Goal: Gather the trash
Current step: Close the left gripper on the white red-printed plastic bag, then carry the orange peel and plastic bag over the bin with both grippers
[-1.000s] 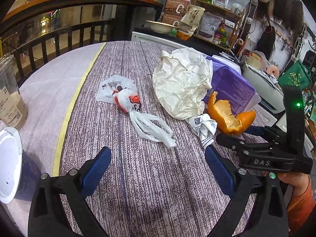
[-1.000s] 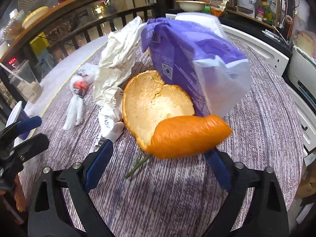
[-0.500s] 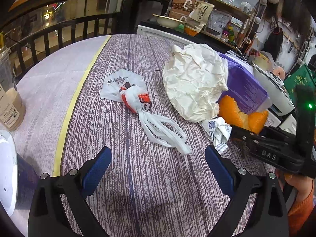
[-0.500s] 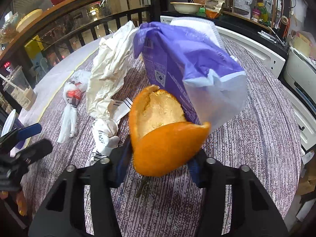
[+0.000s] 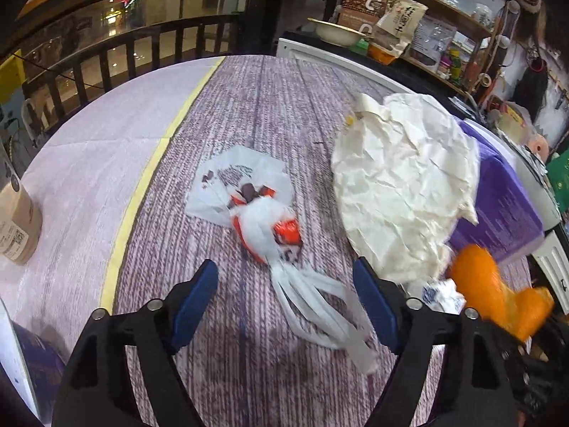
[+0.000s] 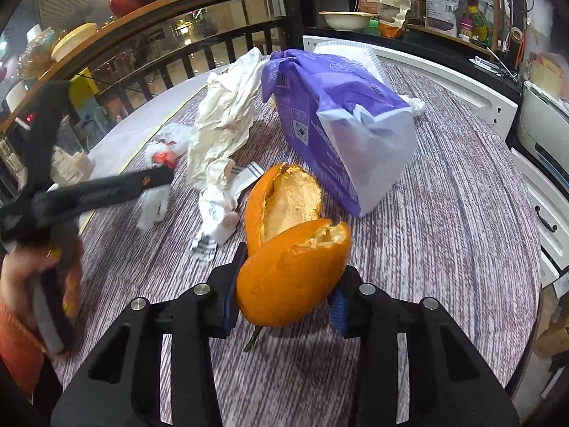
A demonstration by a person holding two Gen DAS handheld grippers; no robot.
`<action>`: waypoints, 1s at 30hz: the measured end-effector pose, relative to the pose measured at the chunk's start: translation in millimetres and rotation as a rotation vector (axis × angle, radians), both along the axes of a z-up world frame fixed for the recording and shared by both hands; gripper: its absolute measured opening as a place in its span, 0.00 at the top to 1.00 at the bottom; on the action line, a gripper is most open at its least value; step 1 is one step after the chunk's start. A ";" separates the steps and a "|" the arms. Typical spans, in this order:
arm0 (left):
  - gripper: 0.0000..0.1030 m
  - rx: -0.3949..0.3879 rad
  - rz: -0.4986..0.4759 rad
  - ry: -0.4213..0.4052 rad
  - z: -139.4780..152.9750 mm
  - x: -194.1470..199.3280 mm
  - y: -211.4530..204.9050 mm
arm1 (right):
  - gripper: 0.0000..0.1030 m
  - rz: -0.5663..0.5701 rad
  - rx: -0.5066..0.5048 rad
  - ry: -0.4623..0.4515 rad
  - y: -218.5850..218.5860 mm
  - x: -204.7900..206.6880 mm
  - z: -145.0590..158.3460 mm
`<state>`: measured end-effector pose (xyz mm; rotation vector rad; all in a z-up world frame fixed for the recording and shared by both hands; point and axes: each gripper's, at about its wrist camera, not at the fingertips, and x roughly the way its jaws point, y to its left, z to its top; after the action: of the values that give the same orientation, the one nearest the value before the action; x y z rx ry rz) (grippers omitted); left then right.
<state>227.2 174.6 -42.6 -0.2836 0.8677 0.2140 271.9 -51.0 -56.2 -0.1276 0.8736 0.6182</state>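
1. Your right tool (image 6: 284, 306) is clamped on the one orange peel (image 6: 291, 277), its blue pads pressed against the lower cup of the rind. The peel sits up off the counter (image 6: 444, 249), which suggests you have it lifted for carrying to wherever the trash goes; no bin shows in either view.
2. Your left tool (image 5: 284, 306) is spread wide and holds nothing. Its pads straddle the twisted handles of the one knotted plastic bag (image 5: 263, 227), so it looks lined up to take that bag next. The handles are thin and floppy; closing on the knotted bulk would likely be surer.
3. Just past the peel lies one small crumpled printed wrapper (image 6: 217, 213), flat on the counter and touching the foot of the paper.
4. Behind it, one large crumpled white paper (image 5: 402, 185) leans against one purple bag (image 6: 341, 124), which stands open-mouthed toward you, perhaps usable as a collector.
5. Count: five pieces of trash, one in hand, four on the counter.
6. At the far left stands one drink cup (image 5: 16, 220), well apart from the rest; whether it counts as trash I cannot tell.
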 end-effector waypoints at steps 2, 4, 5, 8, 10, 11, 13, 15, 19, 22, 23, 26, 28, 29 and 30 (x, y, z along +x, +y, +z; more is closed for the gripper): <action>0.31 -0.001 0.015 0.012 -1.8 4.9 4.6 | 0.60 0.006 -0.001 -0.008 -4.0 -4.6 1.4; 0.35 0.012 0.020 0.016 -1.6 9.0 4.8 | 0.60 0.011 -0.001 -0.017 -7.4 -8.5 2.8; 0.36 0.019 0.020 0.021 -1.1 11.7 4.8 | 0.60 0.012 0.000 -0.023 -9.3 -10.9 3.7; 0.47 0.053 0.017 0.029 -1.2 15.9 3.2 | 0.60 0.014 0.005 -0.030 -14.8 -16.2 4.6; 0.62 0.063 0.022 0.028 -1.1 16.2 4.1 | 0.60 0.015 0.010 -0.028 -17.9 -18.2 3.8; 0.65 0.063 0.024 0.027 -1.1 15.9 4.8 | 0.60 0.016 0.014 -0.025 -20.3 -19.3 3.1; 0.71 0.066 0.026 0.026 -0.9 13.5 5.0 | 0.60 0.013 0.018 -0.020 -23.6 -20.1 1.9; 0.73 0.054 0.028 0.021 -0.6 9.7 6.4 | 0.60 0.009 0.027 -0.013 -27.9 -20.7 0.7; 0.76 0.023 0.040 0.000 0.8 0.1 10.3 | 0.60 0.001 0.052 -0.009 -35.6 -23.9 -0.2; 0.76 0.033 0.032 -0.033 8.1 -12.4 6.5 | 0.60 -0.003 0.065 -0.011 -40.7 -26.5 -0.9; 0.76 0.043 0.026 -0.046 11.7 -17.3 3.8 | 0.60 -0.005 0.068 -0.012 -42.9 -27.3 -1.3; 0.76 0.061 0.003 -0.085 21.9 -33.4 -6.4 | 0.60 -0.012 0.080 -0.011 -49.7 -30.0 -3.0; 0.76 0.062 -0.017 -0.107 27.2 -44.1 -13.9 | 0.60 -0.017 0.089 -0.013 -54.0 -32.1 -3.4; 0.76 0.062 -0.025 -0.115 29.3 -48.4 -17.1 | 0.60 -0.020 0.093 -0.016 -56.6 -34.0 -3.8; 0.76 0.061 -0.034 -0.126 31.8 -53.6 -21.1 | 0.60 -0.024 0.097 -0.017 -59.5 -35.3 -4.2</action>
<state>173.5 153.6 -10.8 -0.2225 0.7399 0.1891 236.6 -110.5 -60.4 -0.0344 0.8265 0.6346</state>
